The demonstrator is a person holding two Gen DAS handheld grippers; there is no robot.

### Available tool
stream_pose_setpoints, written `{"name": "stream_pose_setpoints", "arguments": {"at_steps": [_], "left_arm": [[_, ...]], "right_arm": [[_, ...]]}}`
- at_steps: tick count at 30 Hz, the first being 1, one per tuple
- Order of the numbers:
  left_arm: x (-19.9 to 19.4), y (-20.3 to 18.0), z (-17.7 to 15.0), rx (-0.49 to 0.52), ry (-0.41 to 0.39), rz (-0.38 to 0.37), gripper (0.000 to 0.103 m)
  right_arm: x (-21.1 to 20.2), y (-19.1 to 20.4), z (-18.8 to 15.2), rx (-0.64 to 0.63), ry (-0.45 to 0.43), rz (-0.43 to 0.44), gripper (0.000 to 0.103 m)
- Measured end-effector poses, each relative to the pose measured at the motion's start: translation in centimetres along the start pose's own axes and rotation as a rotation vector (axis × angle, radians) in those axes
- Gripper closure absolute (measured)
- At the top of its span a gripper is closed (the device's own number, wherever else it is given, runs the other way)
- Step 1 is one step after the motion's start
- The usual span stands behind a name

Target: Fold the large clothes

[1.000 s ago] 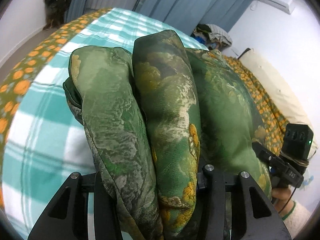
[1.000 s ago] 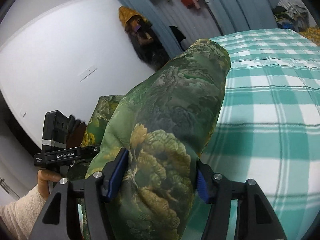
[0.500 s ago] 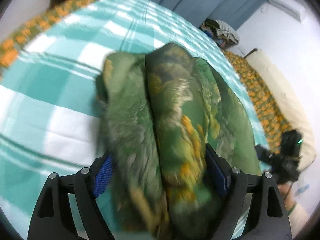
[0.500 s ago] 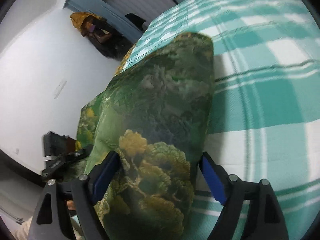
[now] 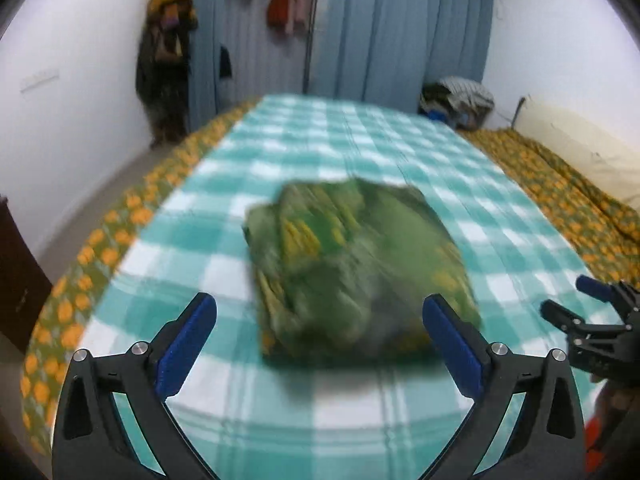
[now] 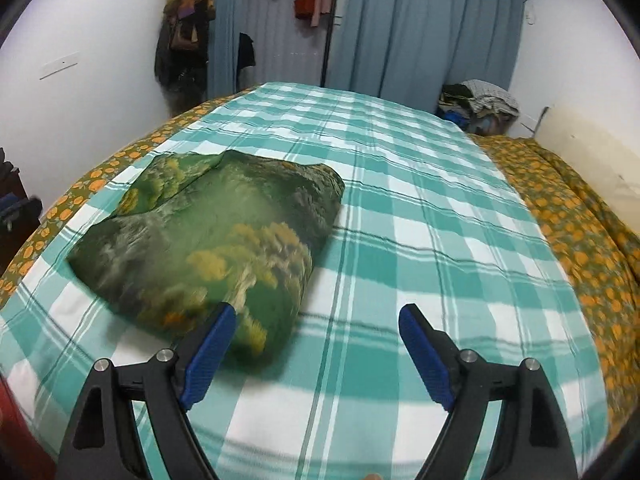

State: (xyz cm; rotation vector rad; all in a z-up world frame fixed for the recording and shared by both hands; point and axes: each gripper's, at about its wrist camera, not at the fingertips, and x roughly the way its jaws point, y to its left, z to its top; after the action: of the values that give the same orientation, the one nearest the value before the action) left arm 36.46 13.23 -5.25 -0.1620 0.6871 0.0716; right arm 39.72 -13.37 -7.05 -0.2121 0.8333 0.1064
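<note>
The folded green garment with a yellow-green landscape print lies as a thick bundle on the teal checked bed cover. In the right wrist view the garment lies at the left. My left gripper is open and empty, just in front of the bundle. My right gripper is open and empty, to the right of the bundle's near corner; it also shows in the left wrist view at the right edge.
An orange-flowered sheet borders the bed on both sides. A cream headboard stands at the right. A pile of clothes sits at the far corner. Blue curtains and hung clothes line the far wall.
Both grippers have opened and let go of the garment. The bundle now lies on the bed, and both grippers have drawn back from it.
</note>
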Motion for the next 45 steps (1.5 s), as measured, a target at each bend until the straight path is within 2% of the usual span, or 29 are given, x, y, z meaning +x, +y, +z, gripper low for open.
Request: {"name": "stream_pose_setpoints", "arguments": {"at_steps": [3, 12, 17, 21, 24, 25, 28, 33, 38, 45], "left_arm": [[-1.6, -1.5, -1.1, 0.023, -0.004, 0.054, 0.0], [-4.1, -4.5, -3.1, 0.01, 0.021, 0.07, 0.0], [-5.0, -6.0, -3.9, 0.053, 0.026, 0.165, 0.0], [-6.0, -5.8, -4.3, 0.02, 0.026, 0.132, 0.0], [-6.6, -5.4, -4.1, -0.007, 0.025, 0.118, 0.0], [-6.8, -5.4, -4.0, -0.008, 0.021, 0.117, 0.0], [-7.5, -5.2, -3.7, -0.014, 0.011, 0.128, 0.0], [-8.0, -5.4, -3.5, -0.001, 0.011, 0.137, 0.0], [-8.4, -5.8, -3.4, 0.015, 0.022, 0.138, 0.0], [-8.8, -6.2, -3.4, 0.023, 0.012, 0.147, 0.0]], "right_arm": [[-2.5, 0.4, -1.3, -0.014, -0.011, -0.024, 0.017], [-5.8, 0.4, -3.3, -0.011, -0.023, -0.03, 0.017], [-6.8, 0.3, -3.8, -0.006, -0.046, -0.029, 0.017], [-7.9, -0.2, -3.9, 0.051, -0.094, 0.015, 0.017], [-7.6, -0.8, -3.7, 0.109, -0.049, 0.037, 0.017], [-7.3, -0.8, -3.7, 0.109, -0.026, 0.028, 0.017], [-7.5, -0.6, -4.1, 0.085, -0.038, 0.033, 0.017], [-8.0, -0.4, -4.1, 0.052, -0.042, 0.087, 0.017], [-8.2, -0.3, -3.9, 0.053, -0.04, 0.071, 0.017], [-9.1, -0.5, -3.7, 0.094, -0.058, 0.122, 0.017]]}}
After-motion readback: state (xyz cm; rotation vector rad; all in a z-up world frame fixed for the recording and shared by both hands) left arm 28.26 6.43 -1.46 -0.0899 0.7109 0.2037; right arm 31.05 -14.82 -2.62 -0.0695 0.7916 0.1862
